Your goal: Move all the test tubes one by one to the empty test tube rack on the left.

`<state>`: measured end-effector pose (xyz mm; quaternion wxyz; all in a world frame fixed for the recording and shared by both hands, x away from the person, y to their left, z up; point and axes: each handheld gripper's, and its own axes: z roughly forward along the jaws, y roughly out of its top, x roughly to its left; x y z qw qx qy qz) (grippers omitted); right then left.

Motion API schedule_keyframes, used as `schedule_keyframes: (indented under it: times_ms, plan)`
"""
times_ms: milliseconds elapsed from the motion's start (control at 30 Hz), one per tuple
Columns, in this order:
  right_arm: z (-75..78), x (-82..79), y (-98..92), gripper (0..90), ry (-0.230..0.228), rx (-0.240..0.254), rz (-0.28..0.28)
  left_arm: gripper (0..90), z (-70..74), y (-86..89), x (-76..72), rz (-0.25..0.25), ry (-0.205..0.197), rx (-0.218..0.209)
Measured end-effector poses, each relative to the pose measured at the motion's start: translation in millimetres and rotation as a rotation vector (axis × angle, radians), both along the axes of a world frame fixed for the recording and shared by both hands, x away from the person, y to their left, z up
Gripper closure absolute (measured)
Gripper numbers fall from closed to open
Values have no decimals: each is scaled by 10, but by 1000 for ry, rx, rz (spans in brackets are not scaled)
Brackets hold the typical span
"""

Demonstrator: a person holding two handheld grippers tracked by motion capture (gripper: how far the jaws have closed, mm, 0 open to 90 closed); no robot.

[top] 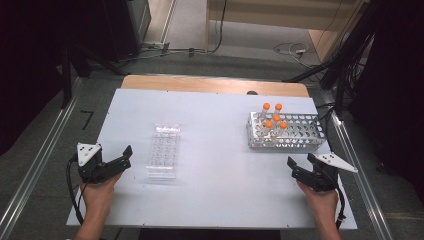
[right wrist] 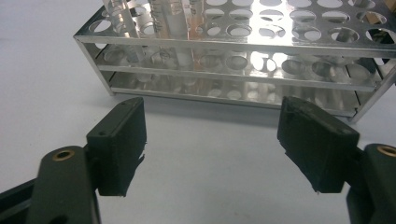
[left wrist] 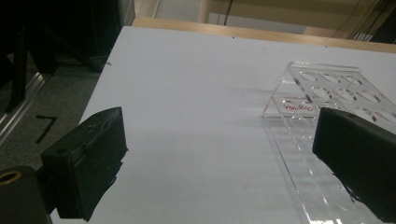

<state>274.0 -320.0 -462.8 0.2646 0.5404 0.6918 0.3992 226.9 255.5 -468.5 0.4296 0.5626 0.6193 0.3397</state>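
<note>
Tubes: five, orange-capped, one rack

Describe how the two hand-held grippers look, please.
The left black two-jaw gripper and the right black two-jaw gripper each carry a pale grey three-cornered plate on top. A black cable trails from each. Brass-coloured rings sit at the jaw arms. The forearms show no sleeves.

Five orange-capped tubes in one metal rack, far right. One clear plastic well rack, left of centre. Two grippers, near edge.
</note>
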Motion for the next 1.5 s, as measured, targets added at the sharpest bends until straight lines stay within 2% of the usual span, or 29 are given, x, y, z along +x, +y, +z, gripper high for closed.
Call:
schedule_keyframes:
  times_ms: [100,267,567,833,1033,1133,1500]
  plan:
    - [14,20,27,270,-13,-2,7,34,7,8,-30,10,-13,-3]
    - [51,38,59,287,-38,1,10,34,4,10,-42,10,-9,5]
    - [56,149,157,308,-49,-26,27,42,7,-1,-34,26,-13,22]
    - [90,333,286,366,-82,-41,52,42,2,3,-39,31,-10,28]
    - [88,463,338,411,-90,-51,56,43,-1,4,-35,30,-7,29]
    - [97,524,368,467,-122,-43,53,43,1,8,-40,28,-6,29]
    - [75,652,430,499,-114,-38,52,43,-6,6,-39,29,-4,30]
